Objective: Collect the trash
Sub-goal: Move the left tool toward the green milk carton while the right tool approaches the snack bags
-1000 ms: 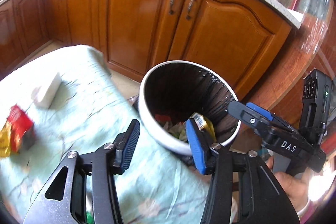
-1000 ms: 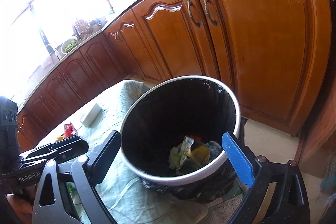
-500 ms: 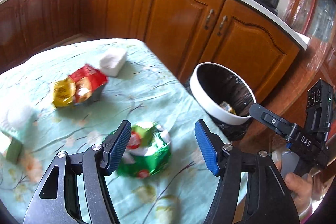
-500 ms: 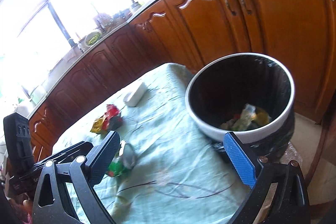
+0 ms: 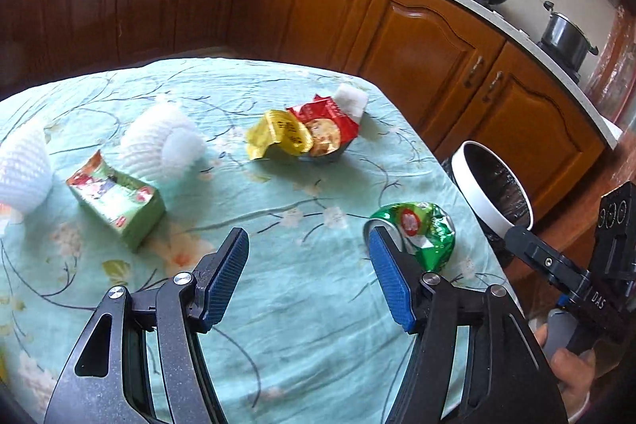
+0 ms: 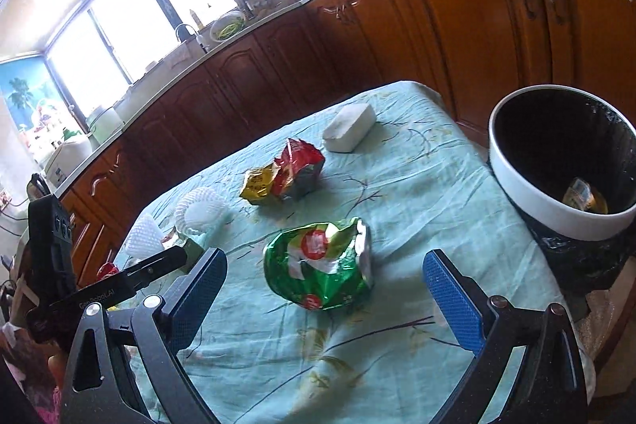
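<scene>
both grippers swung from bin [image 6: 556,221] to table [image 5: 318,304] | fingers [image 5: 222,285] apart, tilted down

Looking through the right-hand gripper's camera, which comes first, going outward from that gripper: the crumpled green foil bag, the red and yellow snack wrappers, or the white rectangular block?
1. Crumpled green foil bag: just ahead of the right gripper, between its open fingers' line.
2. Red and yellow snack wrappers: mid-table, behind the bag.
3. White rectangular block: near the table's far edge.

Glossy crinkled foil bag [image 6: 320,265] on matt cloth [image 6: 417,193] — white foam nets [image 5: 163,142], perhaps; cabinets [image 5: 417,38] polished wood.
</scene>
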Demonstrator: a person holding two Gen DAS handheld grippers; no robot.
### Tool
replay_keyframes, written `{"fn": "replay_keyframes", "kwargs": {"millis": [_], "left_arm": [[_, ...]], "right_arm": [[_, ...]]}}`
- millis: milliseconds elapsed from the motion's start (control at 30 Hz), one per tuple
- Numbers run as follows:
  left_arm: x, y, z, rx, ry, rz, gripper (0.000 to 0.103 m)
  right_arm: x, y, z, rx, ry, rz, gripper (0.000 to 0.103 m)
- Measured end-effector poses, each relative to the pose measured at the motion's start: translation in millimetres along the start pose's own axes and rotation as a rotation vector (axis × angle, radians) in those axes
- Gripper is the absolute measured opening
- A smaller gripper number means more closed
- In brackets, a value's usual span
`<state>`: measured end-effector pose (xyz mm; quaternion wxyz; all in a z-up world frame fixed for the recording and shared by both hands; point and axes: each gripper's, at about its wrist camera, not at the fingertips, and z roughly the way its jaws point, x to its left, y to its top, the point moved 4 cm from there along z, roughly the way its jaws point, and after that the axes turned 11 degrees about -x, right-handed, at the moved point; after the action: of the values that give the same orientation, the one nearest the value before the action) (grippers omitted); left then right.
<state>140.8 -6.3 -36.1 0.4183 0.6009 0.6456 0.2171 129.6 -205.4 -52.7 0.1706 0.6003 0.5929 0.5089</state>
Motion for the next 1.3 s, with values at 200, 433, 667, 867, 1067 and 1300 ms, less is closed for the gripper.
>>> {"fn": "replay_keyframes", "kwargs": {"millis": [200, 433, 667, 867, 1067, 1300], "left_arm": [[46.3, 1.8, -10.7, -0.019, 0.076, -0.064, 0.064], [95.8, 5.7, -14.6, -0.025, 0.155, -0.137, 0.064], [120.1, -0.3, -0.1, 0.023, 0.183, -0.204, 0.064], [130.0, 5.7, 21.4, 0.050, 0.189, -0.245, 0.064], [137.7, 16.4, 42.1, 0.063, 0.217, -0.239, 0.066], [138.6, 19.2, 58.4, 0.079, 0.217, -0.175, 0.062]], "right_arm": [[28.7, -1.2, 15.6, 0.017, 0.053, -0.038, 0.100], [51.1, -5.6, 42.9, 0.051, 0.105, -0.046, 0.099], [68.7, 2.2, 79.8, 0.080, 0.131, -0.050, 0.087], [77.6, 15.4, 124.0, 0.109, 0.099, -0.064, 0.078], [79.1, 12.2, 171.0, 0.181, 0.023, -0.105, 0.071], [68.5, 1.5, 195.7, 0.234, -0.007, -0.100, 0.028]]}}
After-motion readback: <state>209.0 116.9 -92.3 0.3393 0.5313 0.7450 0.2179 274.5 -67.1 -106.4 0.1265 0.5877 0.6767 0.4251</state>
